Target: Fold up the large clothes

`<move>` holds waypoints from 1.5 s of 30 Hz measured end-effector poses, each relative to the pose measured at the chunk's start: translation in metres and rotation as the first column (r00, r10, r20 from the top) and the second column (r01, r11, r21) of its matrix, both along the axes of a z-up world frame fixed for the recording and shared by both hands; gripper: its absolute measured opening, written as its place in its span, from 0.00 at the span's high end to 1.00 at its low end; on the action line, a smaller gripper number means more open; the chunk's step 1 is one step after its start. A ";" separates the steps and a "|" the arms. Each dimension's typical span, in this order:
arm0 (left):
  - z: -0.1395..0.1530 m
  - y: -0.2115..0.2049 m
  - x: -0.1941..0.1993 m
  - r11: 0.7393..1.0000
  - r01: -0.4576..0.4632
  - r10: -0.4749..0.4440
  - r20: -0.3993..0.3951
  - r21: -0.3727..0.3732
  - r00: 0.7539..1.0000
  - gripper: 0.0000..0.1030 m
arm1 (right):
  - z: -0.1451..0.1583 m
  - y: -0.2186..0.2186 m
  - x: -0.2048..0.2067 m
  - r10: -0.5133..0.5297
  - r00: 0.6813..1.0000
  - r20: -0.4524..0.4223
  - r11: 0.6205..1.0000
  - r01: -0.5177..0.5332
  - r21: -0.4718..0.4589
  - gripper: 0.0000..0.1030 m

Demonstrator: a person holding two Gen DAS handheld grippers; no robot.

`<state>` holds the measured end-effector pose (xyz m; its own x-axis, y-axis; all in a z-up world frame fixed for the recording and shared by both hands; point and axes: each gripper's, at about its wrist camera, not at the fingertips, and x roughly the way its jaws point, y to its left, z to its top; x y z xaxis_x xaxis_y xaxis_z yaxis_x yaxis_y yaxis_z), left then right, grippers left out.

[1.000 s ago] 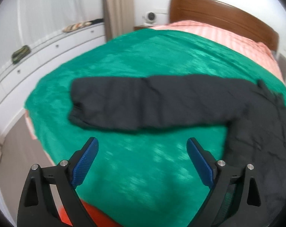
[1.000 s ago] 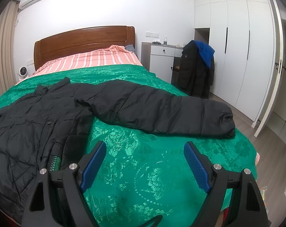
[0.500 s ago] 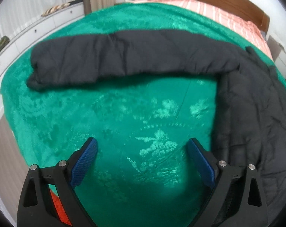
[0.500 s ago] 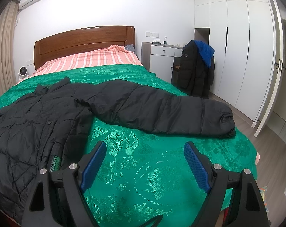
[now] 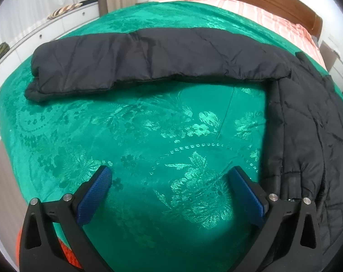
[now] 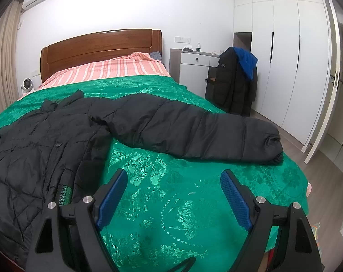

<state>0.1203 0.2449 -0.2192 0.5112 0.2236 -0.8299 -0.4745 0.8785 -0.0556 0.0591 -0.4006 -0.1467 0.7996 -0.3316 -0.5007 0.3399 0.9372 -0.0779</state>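
A black puffer jacket [image 5: 312,117] lies flat on the green bedspread [image 5: 148,149]. One sleeve [image 5: 148,59] stretches out to the left in the left wrist view. The jacket's body [image 6: 35,149] fills the left of the right wrist view, and its other sleeve [image 6: 194,131] stretches to the right. My left gripper [image 5: 171,181] is open and empty, low over bare bedspread below the sleeve, with the jacket's side edge at its right finger. My right gripper [image 6: 173,181] is open and empty over the bedspread [image 6: 194,204], below the other sleeve.
A wooden headboard [image 6: 98,45] and striped pink bedding [image 6: 117,68] are at the bed's far end. A white cabinet [image 6: 194,72], a chair with dark coats [image 6: 237,83] and white wardrobes [image 6: 284,56] stand right. White drawers [image 5: 35,36] line the left side.
My left gripper has moved forward and down toward the bedspread, so the left sleeve sits higher and nearer in its view. The right gripper has stayed still.
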 end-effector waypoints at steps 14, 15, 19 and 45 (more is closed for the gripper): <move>-0.001 0.003 0.000 0.999 0.038 -0.038 -0.008 -0.008 0.999 0.00 | 0.000 -0.001 0.000 0.001 1.000 0.000 1.000 -0.001 0.007 0.19; 0.001 0.002 -0.001 0.999 0.041 -0.041 -0.004 -0.004 0.999 0.00 | 0.000 -0.002 -0.001 0.001 1.000 0.005 1.000 -0.001 0.013 0.19; 0.012 -0.001 -0.013 1.000 0.027 -0.028 0.051 0.009 0.998 0.00 | 0.006 -0.006 -0.010 -0.004 0.999 0.054 0.999 0.002 0.032 0.19; 0.033 -0.019 -0.042 0.900 0.357 -0.281 0.294 -0.249 0.913 0.01 | 0.018 0.042 -0.010 0.406 0.895 -0.184 0.862 -0.309 0.401 0.12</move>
<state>0.0783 0.2260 -0.1863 0.7085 -0.2180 -0.6712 -0.1088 0.9060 -0.4091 0.0496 -0.3586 -0.1288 0.6570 0.1900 -0.7295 -0.0099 0.9698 0.2437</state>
